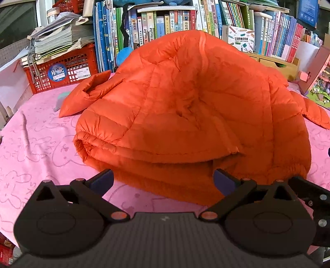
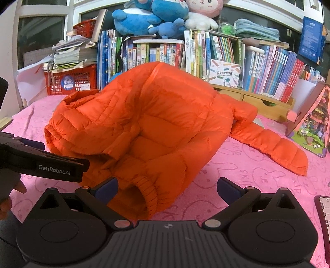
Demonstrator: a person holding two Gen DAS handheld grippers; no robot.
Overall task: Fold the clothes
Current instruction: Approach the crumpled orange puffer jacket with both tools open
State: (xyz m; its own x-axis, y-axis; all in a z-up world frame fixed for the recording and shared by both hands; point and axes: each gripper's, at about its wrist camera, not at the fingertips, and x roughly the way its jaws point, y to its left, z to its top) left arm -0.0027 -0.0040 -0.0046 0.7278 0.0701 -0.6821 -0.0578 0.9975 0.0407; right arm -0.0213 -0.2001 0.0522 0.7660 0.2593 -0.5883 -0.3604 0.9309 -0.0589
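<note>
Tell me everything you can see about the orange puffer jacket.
The orange puffer jacket is quilted and looks like shiny nylon. It lies crumpled in a puffy heap on the pink cloth. One sleeve trails flat toward the right; an elastic cuff sits at the near edge. Both tongs stand open, gripping nothing.

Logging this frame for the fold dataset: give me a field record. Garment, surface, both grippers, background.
garment: orange puffer jacket, bunched in a heap, one sleeve trailing out flat on the blanket
surface: pink blanket
left gripper: open, hem edge between the fingers, not pinched
right gripper: open, elastic cuff between the fingers, not pinched
background: books, red crate, plush toys
</note>
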